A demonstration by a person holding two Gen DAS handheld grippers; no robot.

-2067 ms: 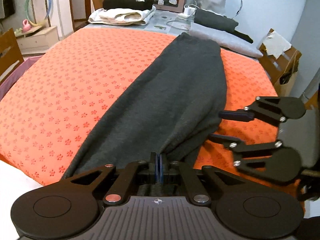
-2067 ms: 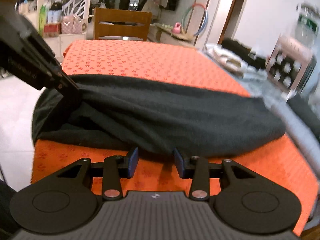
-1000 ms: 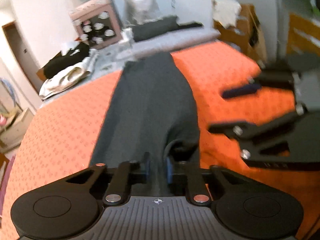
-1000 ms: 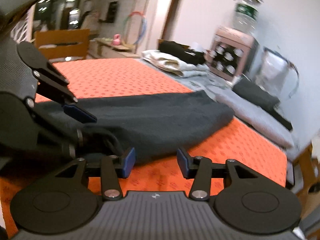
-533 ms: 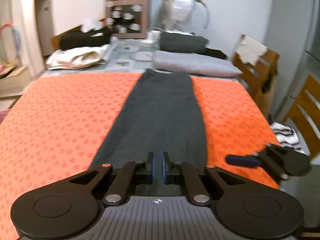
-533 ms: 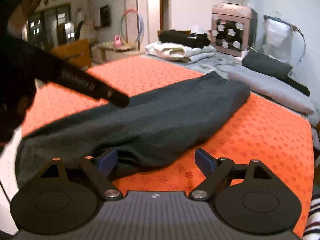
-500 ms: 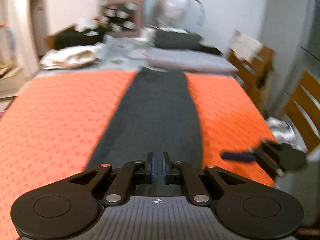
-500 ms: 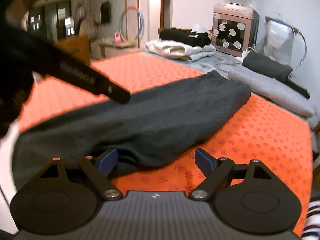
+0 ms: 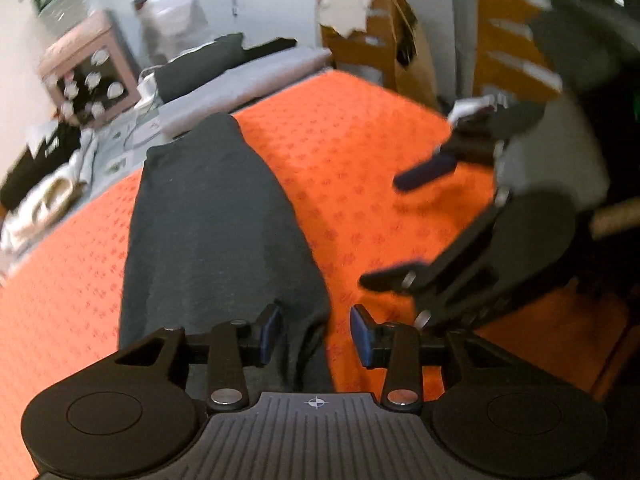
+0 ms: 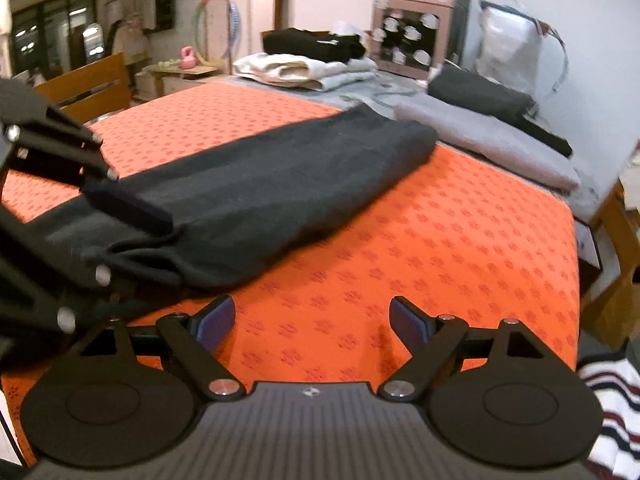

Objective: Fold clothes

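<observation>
Left gripper [image 9: 315, 332]: jaws just opening, garment's near hem loose between the pads.
Right gripper [image 10: 308, 320]: wide apart, empty, over the orange cloth [image 10: 440, 240].
Dark garment [image 9: 208, 216]: long folded strip lying away across the cloth.
Next: regrip both near corners evenly, fold toward the far end.

The left wrist view looks steeply down from close above the near end of the long dark grey folded garment [image 9: 208, 216], which runs up the frame over the orange patterned cloth [image 9: 360, 152]; the right wrist view sits low and close over the same orange cloth, facing the garment [image 10: 272, 184] crossing its middle left; both share the pink cabinet [image 10: 416, 28] at the far end.
</observation>
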